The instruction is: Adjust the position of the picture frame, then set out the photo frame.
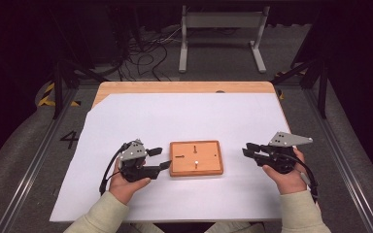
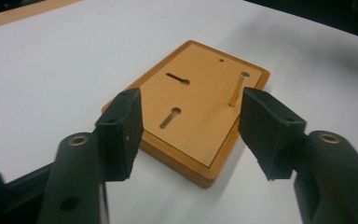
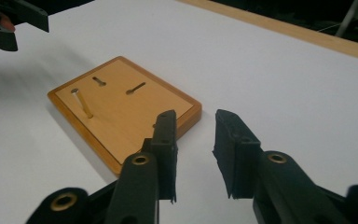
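**Board handling: grip points and load**

Jaws of the left gripper stand apart with nothing between them; its pads frame the board just beyond. Jaws of the right gripper stand parted by a narrower gap, also empty, near the board's opposite short edge.

Board: wooden, flat, with a raised rim, lying on the white sheet between the two grippers. It is judged rigid, light and smooth-faced, so likely to slide if pushed. Recommended hold: the rim at a short edge.

Peg: a thin upright pin near the board's corner, judged fragile. Avoid side loads.
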